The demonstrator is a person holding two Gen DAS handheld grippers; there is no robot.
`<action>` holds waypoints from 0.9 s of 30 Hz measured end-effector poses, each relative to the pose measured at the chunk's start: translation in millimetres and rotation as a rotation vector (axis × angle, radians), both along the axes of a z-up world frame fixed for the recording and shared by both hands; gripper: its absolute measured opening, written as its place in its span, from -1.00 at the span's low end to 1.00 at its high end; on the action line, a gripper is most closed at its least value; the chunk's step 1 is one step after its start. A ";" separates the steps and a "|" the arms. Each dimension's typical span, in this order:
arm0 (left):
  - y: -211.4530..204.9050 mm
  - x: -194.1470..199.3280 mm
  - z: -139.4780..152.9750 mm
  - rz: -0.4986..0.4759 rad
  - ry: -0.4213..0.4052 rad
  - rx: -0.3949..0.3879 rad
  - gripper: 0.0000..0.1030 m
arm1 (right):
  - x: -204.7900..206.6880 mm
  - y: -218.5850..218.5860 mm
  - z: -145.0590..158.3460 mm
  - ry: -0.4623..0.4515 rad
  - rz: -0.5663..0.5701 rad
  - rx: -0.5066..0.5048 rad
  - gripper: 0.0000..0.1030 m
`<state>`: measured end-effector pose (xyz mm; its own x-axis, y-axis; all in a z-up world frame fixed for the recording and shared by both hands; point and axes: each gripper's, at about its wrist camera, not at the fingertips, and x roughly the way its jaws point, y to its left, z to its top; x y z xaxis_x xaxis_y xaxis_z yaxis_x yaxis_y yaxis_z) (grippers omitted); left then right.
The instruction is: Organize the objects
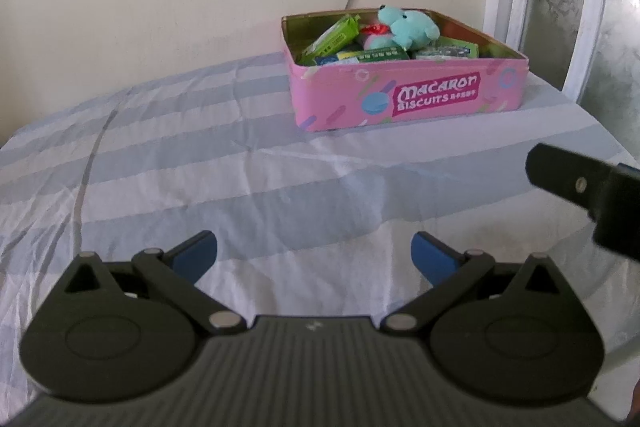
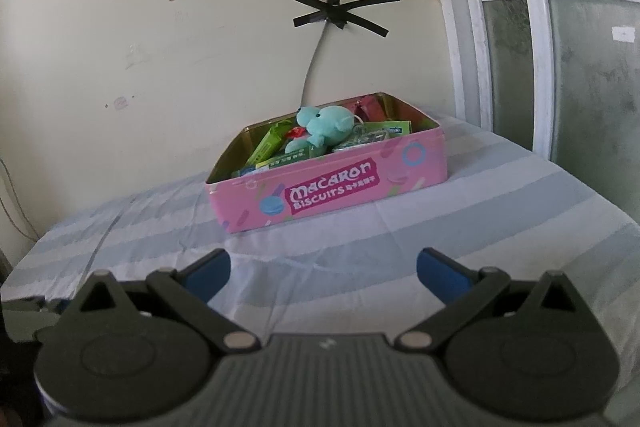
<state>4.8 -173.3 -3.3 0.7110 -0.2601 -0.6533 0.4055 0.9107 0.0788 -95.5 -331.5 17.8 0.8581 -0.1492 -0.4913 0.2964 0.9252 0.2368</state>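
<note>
— Looking across the striped sheet (image 1: 240, 155), what do you make of the layout?

— Everything loose seems gathered in the pink biscuit tin (image 1: 408, 95) at the far side of the bed, near the wall. I judge that's the point of the job: one open container so small things stay together. Nothing else lies on the cloth that I can see.

— What's inside it?

— A teal plush toy (image 1: 408, 25) sits on top of the pile, roughly in the middle. Green packets (image 1: 332, 39) lean at the left side, one propped against the tin's left wall. There's something red and pink just left of the toy, but I can't tell what it is. The toy rides above the rim, so I'd guess it went in late or simply doesn't fit lower.

— And your claws?

— My left gripper (image 1: 314, 255) has its blue pads spread wide, with only bare sheet between them. It holds nothing and touches nothing. My right gripper (image 2: 322, 269) is the same: spread wide, empty, and well short of the tin. From the left camera I also see the right one's black finger poking in at the right edge.

— So how far along are you?

— Near the end, I'd say. With both claws empty and the cloth bare, whatever remains is probably tidying inside the tin.
</note>
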 end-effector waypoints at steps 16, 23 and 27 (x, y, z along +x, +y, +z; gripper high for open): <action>-2.6 -0.3 -1.5 -0.008 0.008 0.006 1.00 | 3.8 -4.5 -5.0 0.002 0.013 0.012 1.00; -0.3 -5.3 0.5 0.002 -0.002 0.001 1.00 | -2.2 -1.9 -1.6 -0.018 0.014 0.008 1.00; 0.4 -7.3 2.3 0.004 -0.007 -0.001 1.00 | -4.2 0.7 0.1 -0.020 0.022 -0.003 1.00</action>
